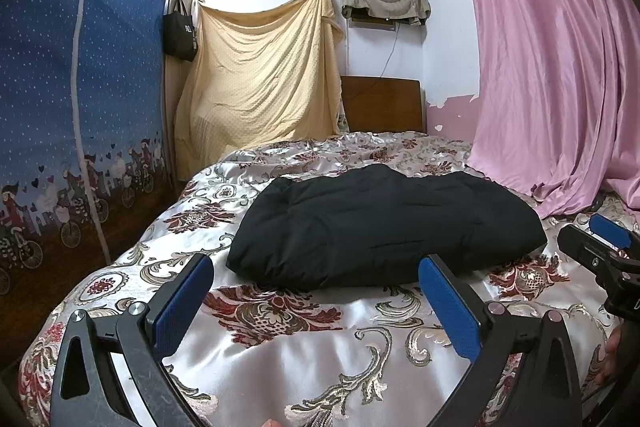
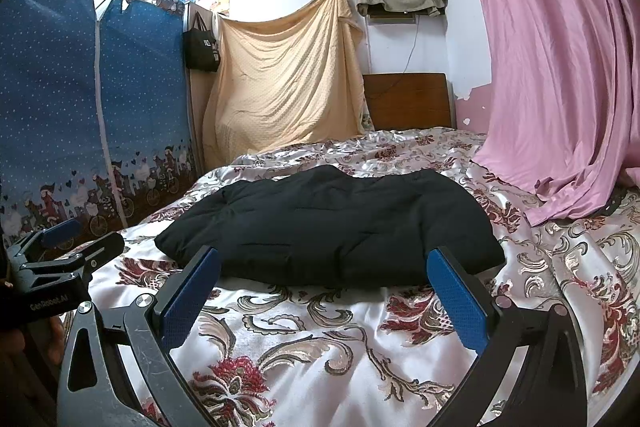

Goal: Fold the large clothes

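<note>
A black padded garment (image 1: pixel 380 227) lies folded into a thick bundle on the floral satin bedspread (image 1: pixel 300 359); it also shows in the right wrist view (image 2: pixel 328 227). My left gripper (image 1: pixel 316 303) is open and empty, its blue pads just short of the bundle's near edge. My right gripper (image 2: pixel 324 291) is open and empty, also just in front of the bundle. The right gripper shows at the right edge of the left wrist view (image 1: pixel 600 247). The left gripper shows at the left edge of the right wrist view (image 2: pixel 68 247).
A blue fabric wardrobe (image 1: pixel 76 99) stands left of the bed. A yellow sheet (image 1: pixel 260 79) hangs at the back, beside a wooden headboard (image 1: pixel 382 105). A pink curtain (image 1: pixel 552 67) drapes onto the bed's right side.
</note>
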`<state>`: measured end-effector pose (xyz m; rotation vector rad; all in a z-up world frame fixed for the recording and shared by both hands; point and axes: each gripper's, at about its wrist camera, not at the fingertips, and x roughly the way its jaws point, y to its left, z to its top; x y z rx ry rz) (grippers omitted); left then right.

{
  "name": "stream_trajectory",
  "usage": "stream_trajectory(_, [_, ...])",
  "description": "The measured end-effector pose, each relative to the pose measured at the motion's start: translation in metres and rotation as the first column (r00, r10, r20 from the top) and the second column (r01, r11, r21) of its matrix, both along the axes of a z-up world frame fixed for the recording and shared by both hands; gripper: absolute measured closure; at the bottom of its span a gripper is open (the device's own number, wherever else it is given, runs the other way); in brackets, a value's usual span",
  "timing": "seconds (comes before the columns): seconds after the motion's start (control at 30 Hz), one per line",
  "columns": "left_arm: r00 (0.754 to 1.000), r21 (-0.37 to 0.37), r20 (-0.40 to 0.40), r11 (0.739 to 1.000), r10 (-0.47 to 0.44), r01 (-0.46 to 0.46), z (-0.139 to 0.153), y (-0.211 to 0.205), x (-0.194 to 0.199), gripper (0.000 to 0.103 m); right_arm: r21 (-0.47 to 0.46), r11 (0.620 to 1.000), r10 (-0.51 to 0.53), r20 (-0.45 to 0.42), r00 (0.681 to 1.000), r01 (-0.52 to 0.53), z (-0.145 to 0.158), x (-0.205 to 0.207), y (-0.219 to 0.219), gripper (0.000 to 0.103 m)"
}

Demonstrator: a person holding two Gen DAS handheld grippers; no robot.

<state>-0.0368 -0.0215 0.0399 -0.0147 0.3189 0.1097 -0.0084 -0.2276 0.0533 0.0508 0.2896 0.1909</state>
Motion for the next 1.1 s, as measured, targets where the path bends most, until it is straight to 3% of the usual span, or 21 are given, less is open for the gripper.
stream_trajectory(1.1, [1.000, 0.001, 0.005, 1.000, -0.001, 0.001, 0.0011, 0.0007, -0.0015, 0.000, -0.001, 1.000, -0.001, -0.001, 1.000, 0.001, -0.0004, -0.0007, 0.0007, 0.001])
